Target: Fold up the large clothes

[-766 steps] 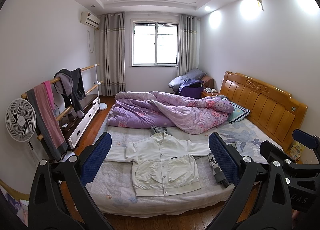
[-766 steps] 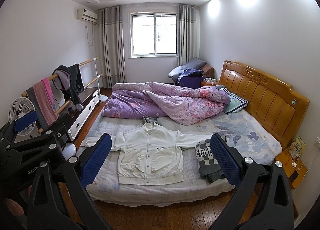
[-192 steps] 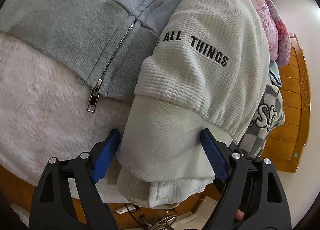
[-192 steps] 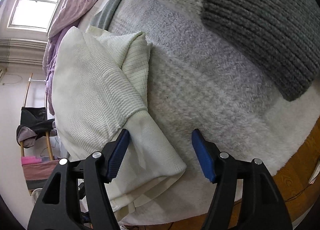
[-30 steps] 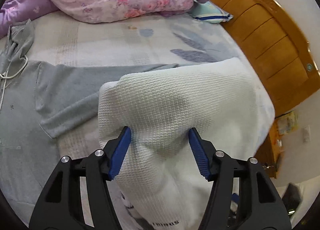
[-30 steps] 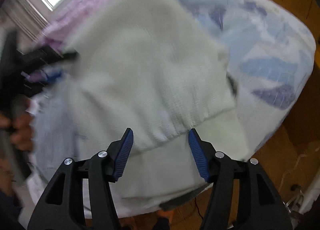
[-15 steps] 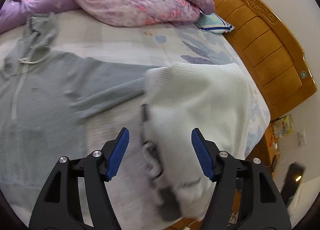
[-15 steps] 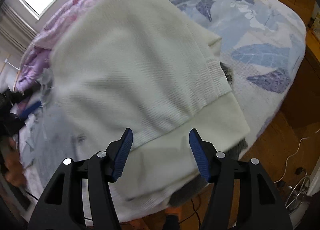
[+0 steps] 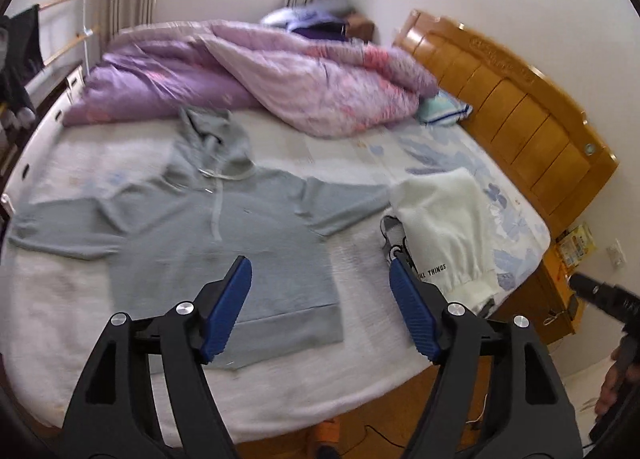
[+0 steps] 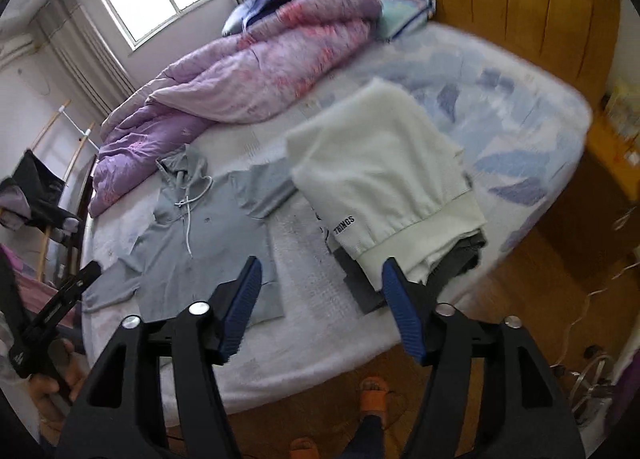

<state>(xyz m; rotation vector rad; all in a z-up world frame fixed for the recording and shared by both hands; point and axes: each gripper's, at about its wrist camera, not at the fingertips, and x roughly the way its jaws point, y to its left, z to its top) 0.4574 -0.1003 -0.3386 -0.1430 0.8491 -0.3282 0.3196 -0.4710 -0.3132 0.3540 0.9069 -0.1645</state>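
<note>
Next up: grey hoodie [image 9: 224, 235], flat on the bed [image 9: 360, 339].
Hem faces both hand-held grippers, hood far; left one [image 9: 320, 299] is nearer, right [image 10: 320, 299] sits over by the folded white jacket [image 10: 384, 171]; both spread, empty.

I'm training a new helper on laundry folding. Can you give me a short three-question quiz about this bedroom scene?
1. True or false: the white jacket lies folded on top of a darker garment near the edge of the bed.
2. Which garment lies spread flat, not yet folded? A) grey hoodie B) purple duvet C) white jacket
3. Fill in: both the left hand-held gripper and the right hand-held gripper are ____ and hold nothing.

Key: 1 true; 2 A; 3 open
</note>
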